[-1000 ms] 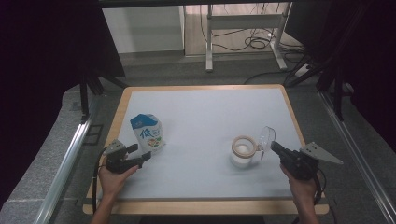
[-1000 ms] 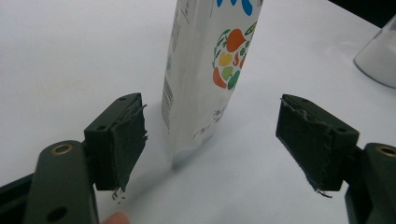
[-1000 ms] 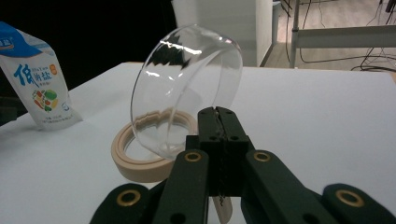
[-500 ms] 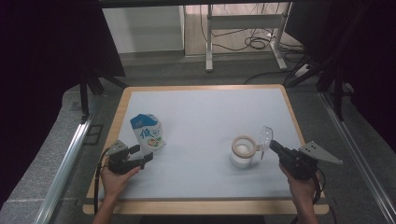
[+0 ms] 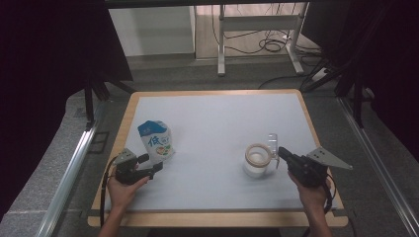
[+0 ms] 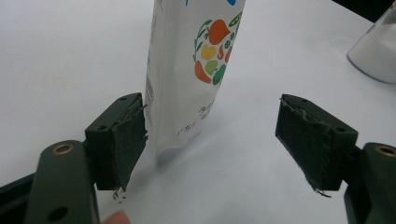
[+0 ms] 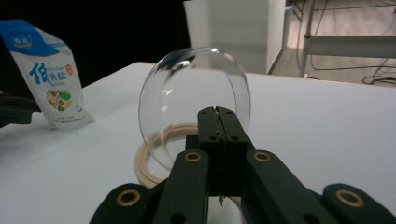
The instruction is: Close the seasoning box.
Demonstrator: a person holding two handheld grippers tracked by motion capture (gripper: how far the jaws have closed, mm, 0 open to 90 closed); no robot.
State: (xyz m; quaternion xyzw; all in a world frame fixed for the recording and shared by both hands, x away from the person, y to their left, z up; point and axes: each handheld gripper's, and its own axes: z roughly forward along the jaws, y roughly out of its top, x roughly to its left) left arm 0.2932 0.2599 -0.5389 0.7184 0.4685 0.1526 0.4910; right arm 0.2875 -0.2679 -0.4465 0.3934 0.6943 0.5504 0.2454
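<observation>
A white and blue pouch (image 5: 157,140) with printed vegetables stands upright on the white tabletop at the left. My left gripper (image 5: 154,166) lies just in front of it. In the left gripper view the pouch (image 6: 196,70) stands between the open jaws (image 6: 210,140), close against the left pad (image 6: 128,140) and well away from the right one. A glass jar (image 5: 257,160) with a tan rim sits at the right. Its clear round lid (image 7: 196,107) stands tilted up over the rim (image 7: 149,163). My right gripper (image 7: 218,116) is shut on the lid's near edge.
The white mat lies on a wood-edged table (image 5: 217,217). Between the pouch and the jar the mat is bare. Black curtains hang on both sides. A metal stand (image 5: 257,29) and cables lie on the floor beyond the far edge.
</observation>
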